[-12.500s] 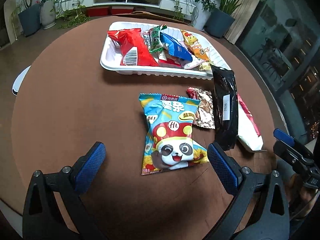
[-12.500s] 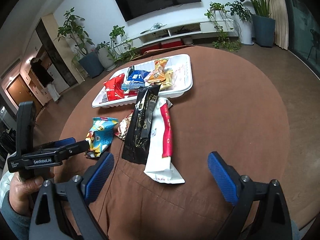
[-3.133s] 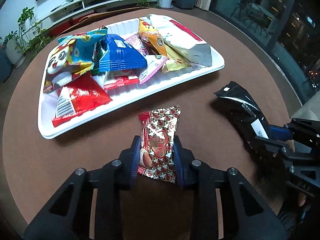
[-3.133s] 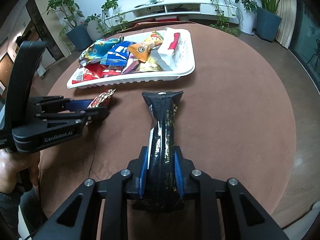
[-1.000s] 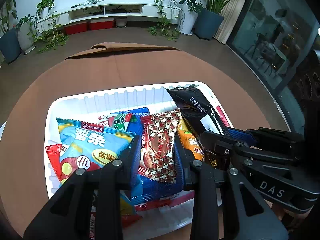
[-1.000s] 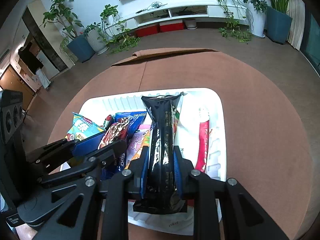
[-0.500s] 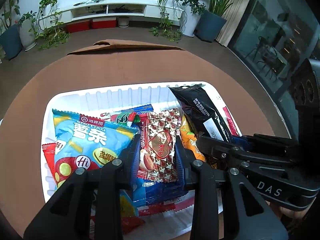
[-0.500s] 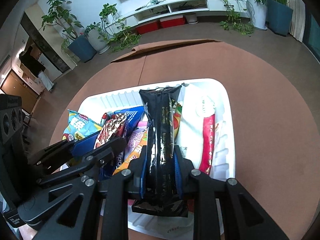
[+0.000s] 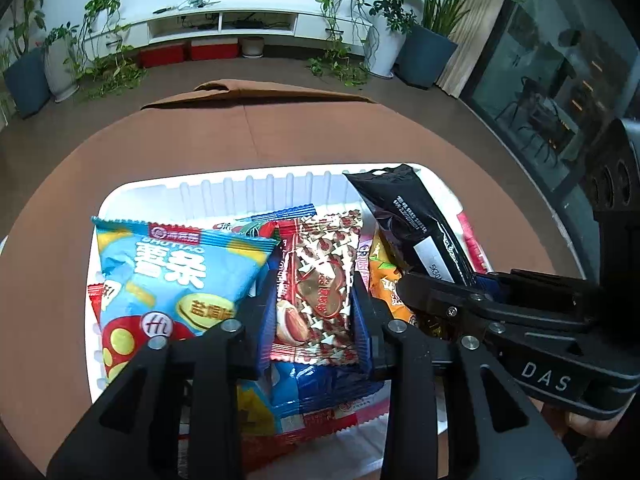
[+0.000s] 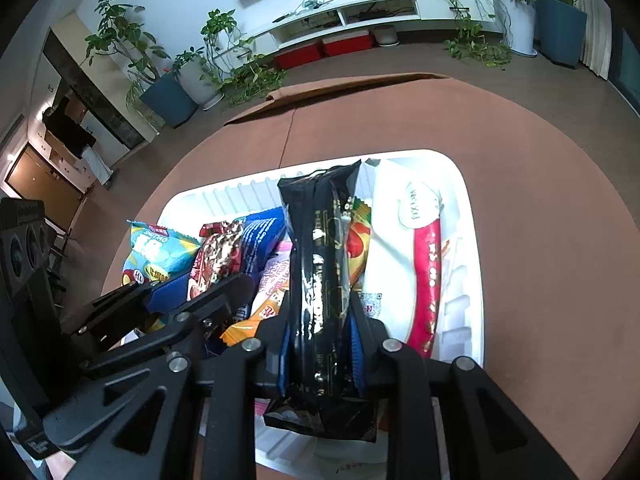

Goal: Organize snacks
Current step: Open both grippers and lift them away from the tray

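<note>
Both grippers hang over the white tray on the brown round table, each letting go of its load so the last loose snacks join the pile. The left gripper has the red-and-silver patterned packet between its pads, jaws opening, the packet lying on the blue packets beneath. The right gripper has the long black packet upright on edge between its pads; its jaws are opening too, just left of the white-and-red bag.
</note>
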### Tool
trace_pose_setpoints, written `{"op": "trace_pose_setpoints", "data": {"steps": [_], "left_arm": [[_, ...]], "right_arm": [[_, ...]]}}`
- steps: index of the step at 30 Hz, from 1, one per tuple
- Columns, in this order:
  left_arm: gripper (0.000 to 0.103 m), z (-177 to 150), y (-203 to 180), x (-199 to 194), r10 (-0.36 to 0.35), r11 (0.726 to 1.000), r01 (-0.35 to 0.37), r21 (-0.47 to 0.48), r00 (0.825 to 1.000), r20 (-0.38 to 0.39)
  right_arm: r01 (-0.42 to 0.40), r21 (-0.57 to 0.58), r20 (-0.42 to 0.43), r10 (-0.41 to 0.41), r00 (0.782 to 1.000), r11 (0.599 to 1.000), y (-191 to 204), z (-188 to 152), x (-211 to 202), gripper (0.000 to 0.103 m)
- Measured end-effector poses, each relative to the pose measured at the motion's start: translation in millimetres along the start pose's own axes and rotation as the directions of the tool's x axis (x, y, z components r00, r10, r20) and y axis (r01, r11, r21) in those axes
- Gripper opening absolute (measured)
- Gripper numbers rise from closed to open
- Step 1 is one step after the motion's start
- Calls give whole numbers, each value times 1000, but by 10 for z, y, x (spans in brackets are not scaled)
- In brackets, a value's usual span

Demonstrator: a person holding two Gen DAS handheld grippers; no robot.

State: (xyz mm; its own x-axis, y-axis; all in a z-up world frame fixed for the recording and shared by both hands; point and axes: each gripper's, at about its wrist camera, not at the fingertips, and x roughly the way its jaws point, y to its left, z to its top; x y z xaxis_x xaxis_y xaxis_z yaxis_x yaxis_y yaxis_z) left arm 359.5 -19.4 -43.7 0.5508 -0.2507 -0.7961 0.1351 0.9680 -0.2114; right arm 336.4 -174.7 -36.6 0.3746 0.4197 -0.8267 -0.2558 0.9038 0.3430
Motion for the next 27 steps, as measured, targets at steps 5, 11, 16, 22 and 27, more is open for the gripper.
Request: {"op": "trace_pose_setpoints", "data": {"steps": [5,11,16,22,27], "left_arm": [[43,19,34,-37,-3,1000,3,-29,1000,12],[54,20,8,-178,-7,999,9,-37,999,38],[69,13,-73,-434,1,1000,2,-25,996,86],[102,-148,-233,-992,42,999,-44,6,977,207],[103,-503,-475,-1489,43,996,-64,67,957,288]], "right_arm": [[19,-14,18,-19,1000,1000,29,18,-103,29],[1,12,59,-1,998,1000,-2,4,-265,40],[9,-1,143,-9,990,1000,15,-62,-564,47],[42,16,303,-45,952,999,34,-268,-1104,86],[80,-1,421,-72,904,997,187,-520,-1481,99]]}}
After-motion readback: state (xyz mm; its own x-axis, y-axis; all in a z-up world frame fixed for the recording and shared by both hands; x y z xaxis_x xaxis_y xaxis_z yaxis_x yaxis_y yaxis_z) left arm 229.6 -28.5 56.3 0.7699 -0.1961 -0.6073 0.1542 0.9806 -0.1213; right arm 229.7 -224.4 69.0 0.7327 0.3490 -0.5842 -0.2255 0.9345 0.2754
